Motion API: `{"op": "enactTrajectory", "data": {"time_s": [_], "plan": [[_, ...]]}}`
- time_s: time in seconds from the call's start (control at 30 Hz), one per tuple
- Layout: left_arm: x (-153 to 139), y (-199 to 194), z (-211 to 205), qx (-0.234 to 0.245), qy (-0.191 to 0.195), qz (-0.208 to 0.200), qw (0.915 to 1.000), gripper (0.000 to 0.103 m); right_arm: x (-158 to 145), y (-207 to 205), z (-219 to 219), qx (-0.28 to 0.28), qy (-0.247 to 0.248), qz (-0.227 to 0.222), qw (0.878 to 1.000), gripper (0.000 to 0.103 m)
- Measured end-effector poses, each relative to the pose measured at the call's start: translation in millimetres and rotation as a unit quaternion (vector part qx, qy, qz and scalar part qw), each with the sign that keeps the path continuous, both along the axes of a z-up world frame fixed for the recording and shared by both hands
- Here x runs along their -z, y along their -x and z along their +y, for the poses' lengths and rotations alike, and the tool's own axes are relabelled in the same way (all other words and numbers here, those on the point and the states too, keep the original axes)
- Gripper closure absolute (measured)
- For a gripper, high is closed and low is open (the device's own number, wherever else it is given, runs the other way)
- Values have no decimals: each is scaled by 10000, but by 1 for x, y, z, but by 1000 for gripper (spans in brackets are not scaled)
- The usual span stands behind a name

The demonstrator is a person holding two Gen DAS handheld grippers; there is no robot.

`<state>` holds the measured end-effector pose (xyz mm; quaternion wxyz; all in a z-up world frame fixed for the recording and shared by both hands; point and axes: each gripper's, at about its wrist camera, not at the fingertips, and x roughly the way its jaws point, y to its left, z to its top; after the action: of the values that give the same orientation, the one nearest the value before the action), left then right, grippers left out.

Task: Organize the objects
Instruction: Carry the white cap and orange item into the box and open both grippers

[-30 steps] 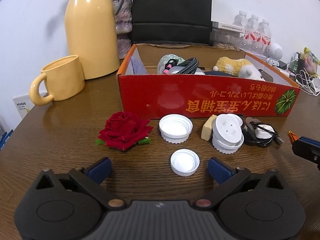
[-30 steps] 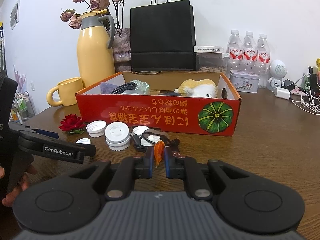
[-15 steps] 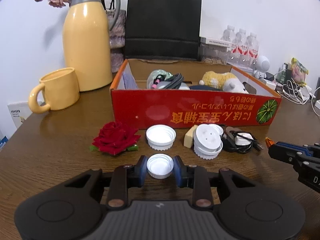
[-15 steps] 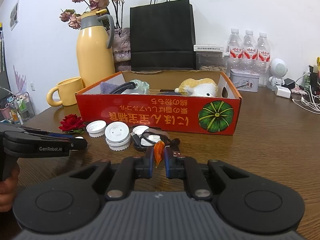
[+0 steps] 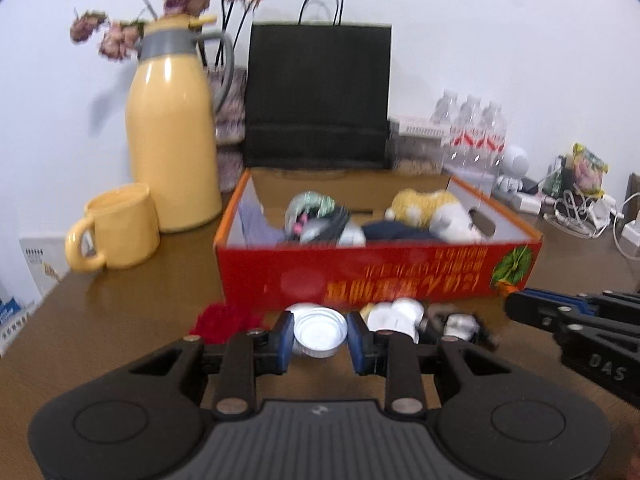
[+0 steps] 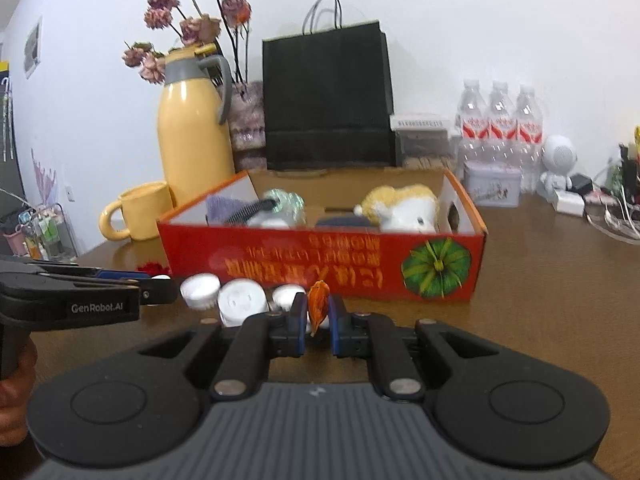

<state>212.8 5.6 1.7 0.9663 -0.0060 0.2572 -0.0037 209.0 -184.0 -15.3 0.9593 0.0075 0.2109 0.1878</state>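
Observation:
My left gripper (image 5: 319, 338) is shut on a small white bottle cap (image 5: 320, 330) and holds it above the table in front of the red cardboard box (image 5: 376, 276). My right gripper (image 6: 318, 318) is shut on a small orange object (image 6: 318, 304), also raised in front of the box (image 6: 320, 268). On the table by the box's front wall lie a red rose (image 5: 222, 320), white lids (image 6: 200, 289) and a white round plug (image 6: 243, 301). The box holds a plush toy (image 5: 432, 210), a cable and other items.
A yellow thermos jug (image 5: 172, 136) and yellow mug (image 5: 116, 232) stand left of the box. A black paper bag (image 5: 318, 96) stands behind it. Water bottles (image 6: 500, 120), a tin and a small white robot figure (image 6: 558, 164) are at the back right, with cables.
My left gripper closed on the small white cap and lifted it off the table. Both grippers have risen and moved toward the box. The right gripper keeps its hold on the orange object.

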Motion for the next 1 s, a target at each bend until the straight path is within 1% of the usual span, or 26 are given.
{"op": "enactTrajectory", "data": {"time_s": [0.17, 0.37, 0.5, 0.73, 1.0], "plan": [[-28, -13, -7, 69, -59, -310, 9995, 76, -22, -13, 7, -78, -66, -237, 9997, 91], [-45, -39, -13, 57, 5, -503, 9987, 76, -42, -34, 13, -95, -69, -492, 9987, 91], [-47, -59, -11, -24, 80, -490, 9988, 76, -45, -50, 16, -83, -98, -532, 9985, 91], [-45, -92, -7, -10, 175, -432, 9989, 76, -38, -83, 21, -119, -75, -389, 9991, 91], [-36, -127, 0, -43, 216, -221, 9995, 76, -32, -117, 22, -110, -58, -271, 9996, 91]]}}
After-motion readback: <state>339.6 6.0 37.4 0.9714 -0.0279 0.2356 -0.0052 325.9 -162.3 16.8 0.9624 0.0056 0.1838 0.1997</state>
